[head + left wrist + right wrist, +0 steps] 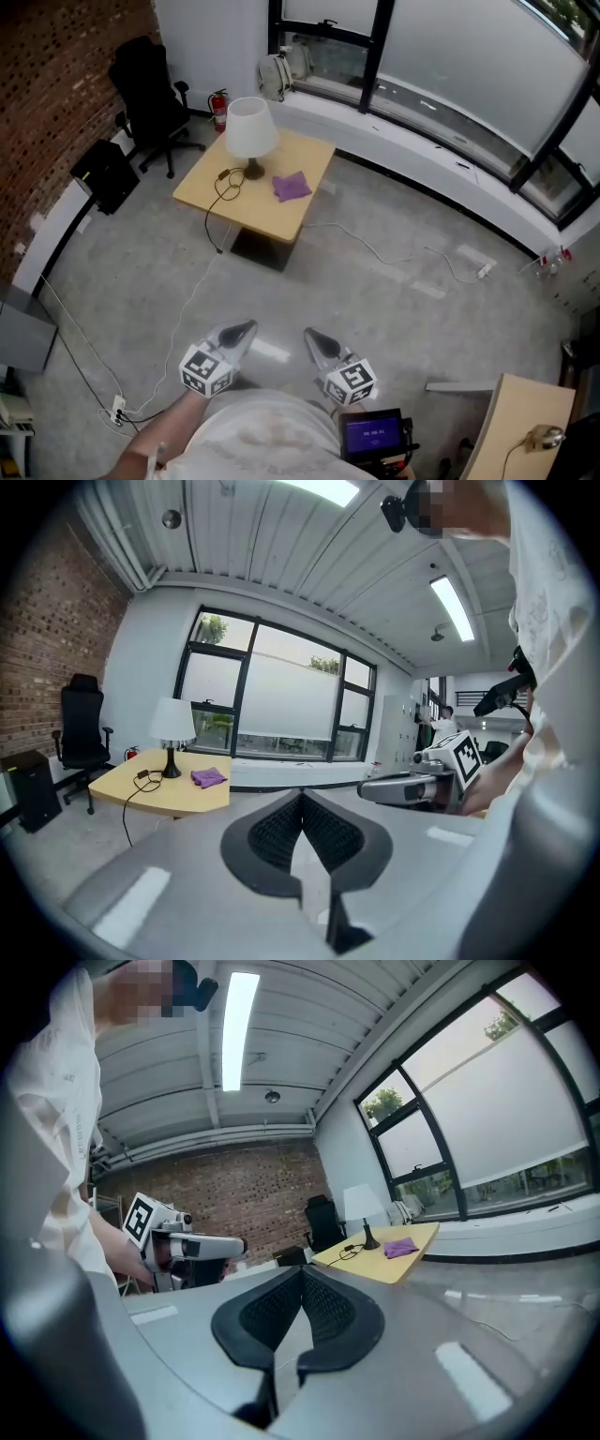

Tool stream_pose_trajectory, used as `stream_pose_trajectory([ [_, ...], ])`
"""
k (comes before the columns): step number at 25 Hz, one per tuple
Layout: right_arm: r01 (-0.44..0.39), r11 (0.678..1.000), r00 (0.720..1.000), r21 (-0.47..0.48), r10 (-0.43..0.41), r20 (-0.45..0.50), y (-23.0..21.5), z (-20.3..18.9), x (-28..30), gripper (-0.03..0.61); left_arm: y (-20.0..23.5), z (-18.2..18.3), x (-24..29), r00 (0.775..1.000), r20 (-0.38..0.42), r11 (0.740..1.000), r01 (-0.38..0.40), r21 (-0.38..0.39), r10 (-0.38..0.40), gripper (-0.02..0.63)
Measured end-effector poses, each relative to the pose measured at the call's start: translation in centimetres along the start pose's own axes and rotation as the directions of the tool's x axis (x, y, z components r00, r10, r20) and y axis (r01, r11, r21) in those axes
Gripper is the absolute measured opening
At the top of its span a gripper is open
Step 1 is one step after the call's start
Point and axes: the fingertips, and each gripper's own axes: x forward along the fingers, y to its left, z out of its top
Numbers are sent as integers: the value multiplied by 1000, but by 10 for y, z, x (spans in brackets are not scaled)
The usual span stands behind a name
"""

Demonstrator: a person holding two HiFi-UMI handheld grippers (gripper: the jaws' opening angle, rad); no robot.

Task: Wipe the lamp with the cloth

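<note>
One white lamp [250, 131] stands on the wooden table [272, 220], with a purple cloth [292, 186] just beside its base (not touching). Well apart from them, the left gripper [246, 328] and right gripper [311, 335] have jaws pressed together, holding nothing.

The desk [281, 211] has a smooth, matt top that looks like pale wood. The lamp [250, 127] has a white, matt shade, seemingly fabric. The cloth [292, 186] is soft, rumpled purple fabric. The floor [394, 300] is smooth grey concrete with a faint sheen, and the wall [56, 75] is rough red brick. The left gripper [302, 803] and right gripper [300, 1279] have smooth grey shells and black, finely ribbed pads [277, 834].
</note>
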Motion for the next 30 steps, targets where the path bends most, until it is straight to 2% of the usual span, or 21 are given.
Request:
stream_pose_trajectory([
  [18, -25, 1000, 999, 12, 26, -27, -10, -11, -18, 14, -22, 2, -7, 998, 9, 998, -65, 14, 65, 2],
  [26, -39, 999, 999, 18, 39, -29, -7, -14, -10, 14, -9, -4, -23, 993, -2, 993, -118, -9, 118, 2],
  [30, -39, 999, 998, 20, 40, -41, -8, -16, -5, 14, -5, -6, -13, 995, -3, 995, -102, -15, 102, 2],
])
